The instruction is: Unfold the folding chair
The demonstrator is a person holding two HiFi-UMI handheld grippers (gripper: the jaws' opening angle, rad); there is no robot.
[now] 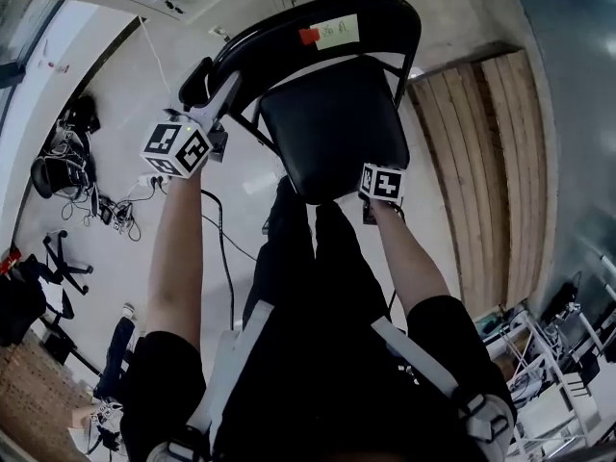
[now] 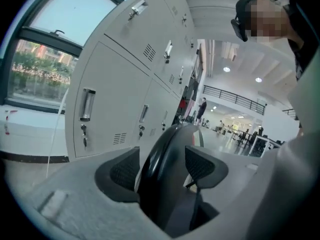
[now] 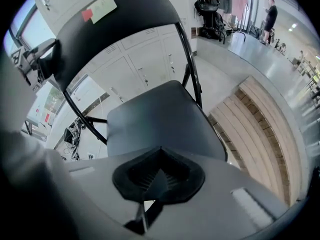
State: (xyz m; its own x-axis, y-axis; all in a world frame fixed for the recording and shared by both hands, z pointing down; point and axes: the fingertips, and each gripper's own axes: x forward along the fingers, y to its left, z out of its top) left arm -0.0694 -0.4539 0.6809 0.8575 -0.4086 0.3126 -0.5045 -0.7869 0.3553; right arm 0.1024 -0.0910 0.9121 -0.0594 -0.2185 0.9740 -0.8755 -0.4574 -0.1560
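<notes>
A black folding chair stands opened out in front of me, its seat (image 1: 332, 133) level and its curved backrest (image 1: 327, 27) carrying a green label and a red tag. My left gripper (image 1: 199, 83) is at the backrest's left end. In the left gripper view its jaws (image 2: 162, 166) stand wide apart with the backrest edge (image 2: 167, 149) between the pads, not squeezed. My right gripper (image 1: 376, 200) hovers by the seat's near right corner. In the right gripper view it (image 3: 159, 176) is shut on nothing, above the seat (image 3: 160, 124) and apart from it.
A pale wooden plank platform (image 1: 500, 171) lies right of the chair. Grey lockers (image 2: 120, 84) stand beyond the backrest. Cables and gear (image 1: 87, 200) litter the floor at the left. Metal shelving (image 1: 558, 373) is at the lower right. My legs are just behind the seat.
</notes>
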